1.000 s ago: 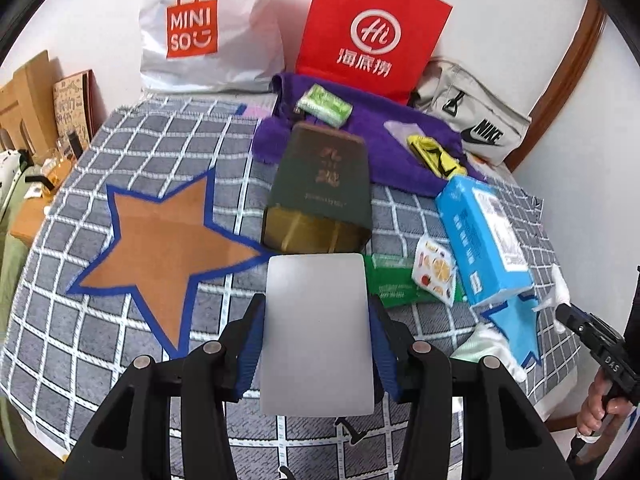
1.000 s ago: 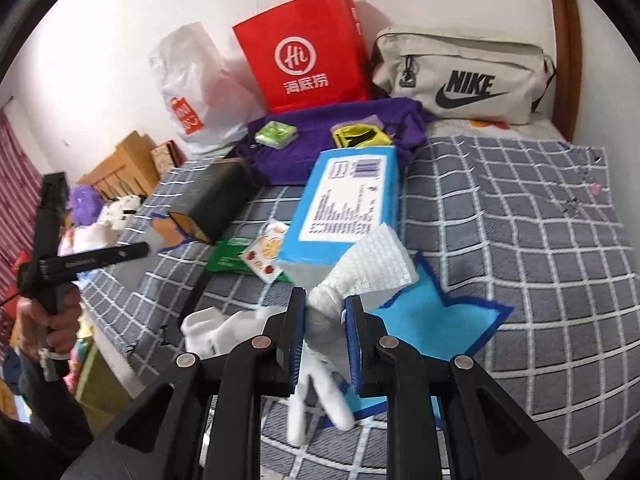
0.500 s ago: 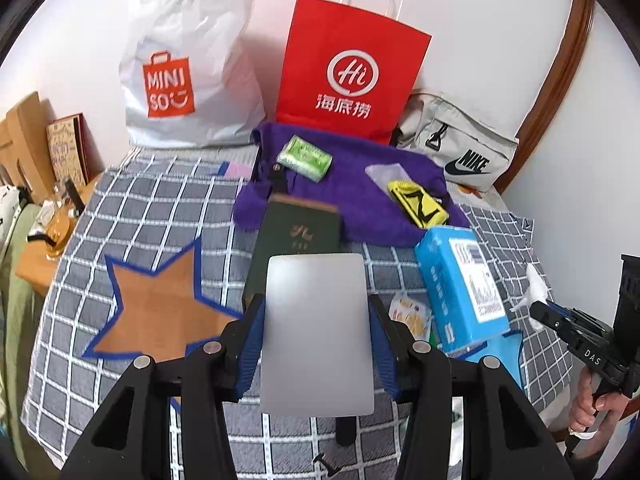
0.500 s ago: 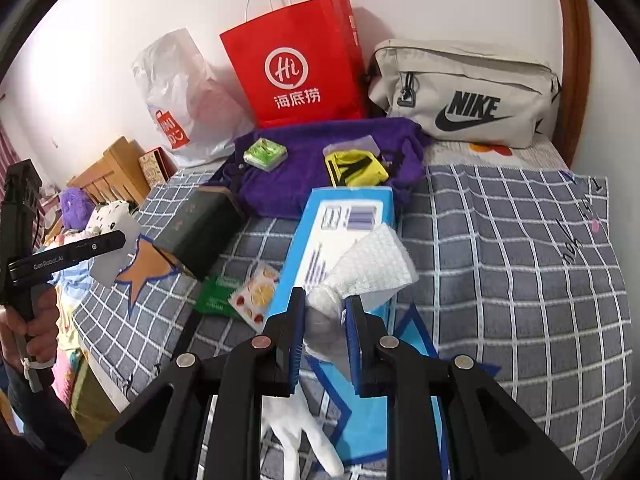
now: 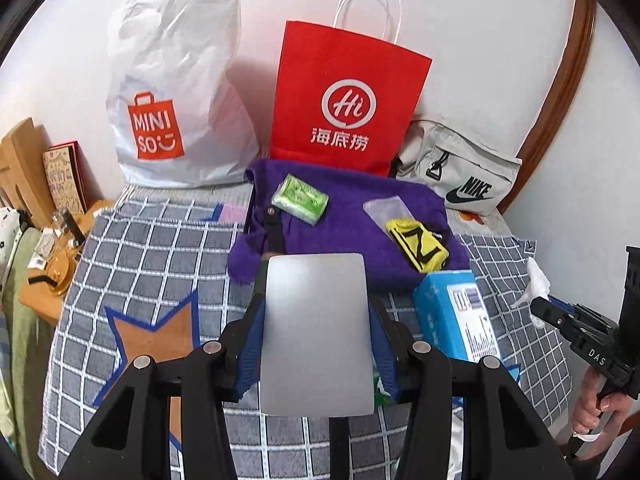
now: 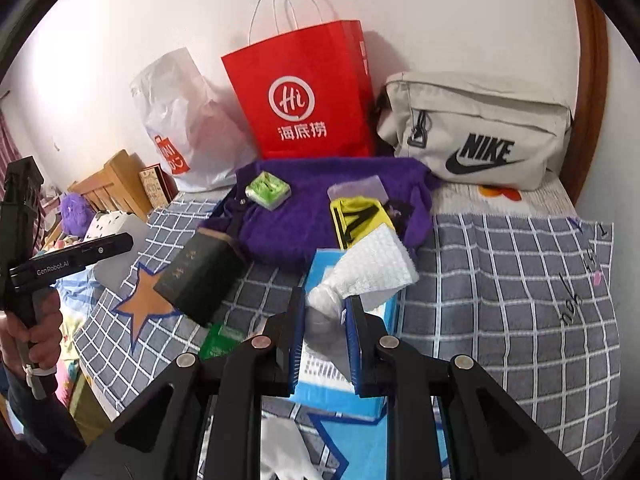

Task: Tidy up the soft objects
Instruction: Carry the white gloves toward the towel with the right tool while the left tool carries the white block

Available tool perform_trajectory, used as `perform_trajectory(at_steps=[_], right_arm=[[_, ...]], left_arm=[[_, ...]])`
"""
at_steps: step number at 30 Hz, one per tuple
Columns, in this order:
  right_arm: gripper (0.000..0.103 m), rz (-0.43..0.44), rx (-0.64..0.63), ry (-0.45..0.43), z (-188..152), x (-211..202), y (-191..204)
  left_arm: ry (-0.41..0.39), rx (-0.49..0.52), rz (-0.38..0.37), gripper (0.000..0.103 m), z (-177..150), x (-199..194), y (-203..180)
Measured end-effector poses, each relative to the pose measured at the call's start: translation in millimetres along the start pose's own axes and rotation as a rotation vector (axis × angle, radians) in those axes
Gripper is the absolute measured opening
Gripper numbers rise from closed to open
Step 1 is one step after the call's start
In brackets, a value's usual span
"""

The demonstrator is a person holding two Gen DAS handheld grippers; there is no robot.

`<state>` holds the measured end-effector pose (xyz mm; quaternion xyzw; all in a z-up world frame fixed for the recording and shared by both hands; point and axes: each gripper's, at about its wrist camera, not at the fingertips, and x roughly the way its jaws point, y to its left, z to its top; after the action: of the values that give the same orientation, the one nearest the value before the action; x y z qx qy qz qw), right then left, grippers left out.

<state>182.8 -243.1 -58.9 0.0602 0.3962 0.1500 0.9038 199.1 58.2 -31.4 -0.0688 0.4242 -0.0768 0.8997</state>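
Note:
My left gripper [image 5: 316, 344] is shut on a flat grey-white pad [image 5: 316, 332] and holds it above the checked bed cover [image 5: 160, 248]. My right gripper [image 6: 325, 324] is shut on a white textured cloth [image 6: 368, 268], held above the blue tissue pack [image 6: 340, 384]. A purple fuzzy cloth [image 5: 344, 224] [image 6: 312, 200] lies at the back with a green packet [image 5: 300, 198] and a yellow-black item [image 5: 418, 244] on it. A white glove [image 6: 288, 456] lies below the right gripper.
A red paper bag [image 5: 344, 108], a white Miniso bag [image 5: 176, 96] and a beige Nike bag [image 6: 476, 136] stand against the wall. A dark green box [image 6: 200, 276] lies beside an orange star patch [image 5: 156, 336]. A wooden side table [image 5: 48, 240] stands at the left.
Both grippers have risen and pulled back from the bed with their loads. The white cloth has lifted off the blue star patch, leaving the glove below.

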Motion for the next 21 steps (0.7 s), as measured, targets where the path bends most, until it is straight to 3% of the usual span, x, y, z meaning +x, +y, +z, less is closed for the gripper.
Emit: perform_trajectory(at_steps=[21], right_arm=[[0.019, 0.001, -0.047, 0.006, 73.0, 54.6, 4.1]], left_arm=[[0.044, -0.05, 0.035, 0.047, 45.9, 53.8, 17.4]])
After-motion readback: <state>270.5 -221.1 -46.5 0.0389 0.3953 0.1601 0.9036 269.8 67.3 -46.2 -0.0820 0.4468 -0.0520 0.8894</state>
